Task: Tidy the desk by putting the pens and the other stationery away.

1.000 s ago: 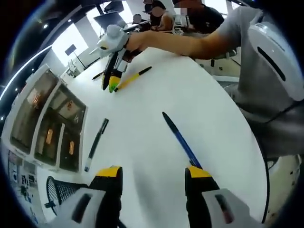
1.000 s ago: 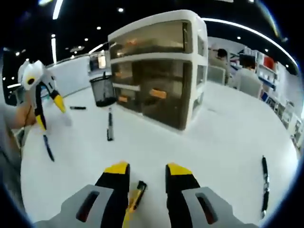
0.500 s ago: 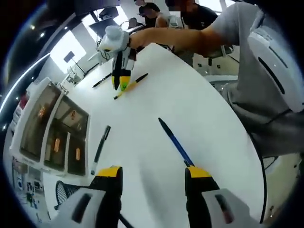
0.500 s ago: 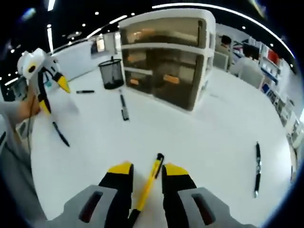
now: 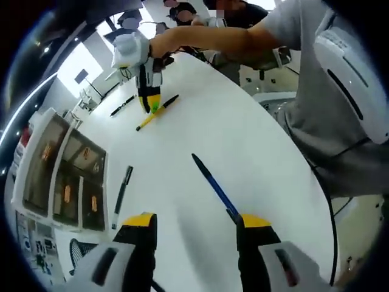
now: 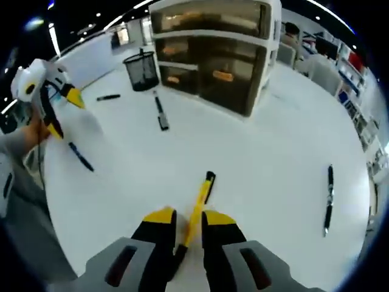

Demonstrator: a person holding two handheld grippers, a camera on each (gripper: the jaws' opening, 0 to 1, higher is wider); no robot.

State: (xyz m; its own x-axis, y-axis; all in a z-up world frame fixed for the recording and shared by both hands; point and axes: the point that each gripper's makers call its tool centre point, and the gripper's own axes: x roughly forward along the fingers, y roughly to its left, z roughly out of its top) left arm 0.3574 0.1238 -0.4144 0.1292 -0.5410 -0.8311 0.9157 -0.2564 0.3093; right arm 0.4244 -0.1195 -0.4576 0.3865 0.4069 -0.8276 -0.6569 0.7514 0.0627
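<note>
A yellow pen [image 6: 199, 202] runs between the jaws of my right gripper [image 6: 189, 218], which is shut on it just above the white desk [image 6: 261, 158]. From the left gripper view the same right gripper [image 5: 149, 104] points down onto the yellow pen [image 5: 163, 107]. My left gripper [image 5: 196, 221] is open and holds nothing. A blue pen [image 5: 212, 185] lies just ahead of its right jaw. A black pen [image 5: 120, 196] lies to the left of it. In the right gripper view the left gripper [image 6: 63, 113] hangs open above the blue pen [image 6: 81, 157].
A brown-fronted drawer unit [image 6: 213, 58] stands on the desk with a black mesh pen cup [image 6: 141, 70] beside it. Black pens lie near the cup [image 6: 108, 97], before the drawers [image 6: 161, 114] and at far right [image 6: 328, 198]. The person's arm [image 5: 225, 42] reaches across.
The right gripper's jaws have narrowed onto the yellow pen, which now runs between them. The left gripper stays open above the blue pen; its view has drifted slightly.
</note>
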